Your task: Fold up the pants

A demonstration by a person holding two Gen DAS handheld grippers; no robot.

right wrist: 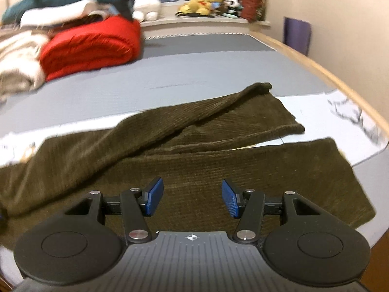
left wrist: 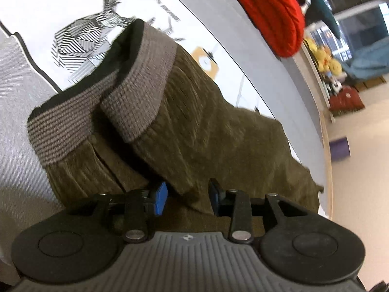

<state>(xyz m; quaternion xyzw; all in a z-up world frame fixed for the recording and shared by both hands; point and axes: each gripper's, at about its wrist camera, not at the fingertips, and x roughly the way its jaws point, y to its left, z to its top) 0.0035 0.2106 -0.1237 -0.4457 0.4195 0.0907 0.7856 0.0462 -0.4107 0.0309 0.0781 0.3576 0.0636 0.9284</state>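
Olive corduroy pants [left wrist: 218, 131] lie on a white printed sheet [left wrist: 60, 4], with their grey ribbed waistband [left wrist: 136, 77] folded over on itself. My left gripper [left wrist: 187, 196] sits low at the waist end. Its blue pads [left wrist: 160, 196] stand apart, with a fold of the corduroy lying loosely between them. In the right wrist view the pants [right wrist: 243, 165] stretch across the bed, the two legs lying side by side and ending at the right. My right gripper [right wrist: 192, 198] hovers open over the near leg, with nothing between its fingers.
The grey mattress [right wrist: 194, 68] has a wooden edge [right wrist: 316, 65] at the right. A folded red quilt [right wrist: 92, 46] and piled bedding [right wrist: 19, 68] sit at the back left. Plush toys [right wrist: 206, 0] line the window sill, and a purple mat [right wrist: 297, 34] leans on the wall.
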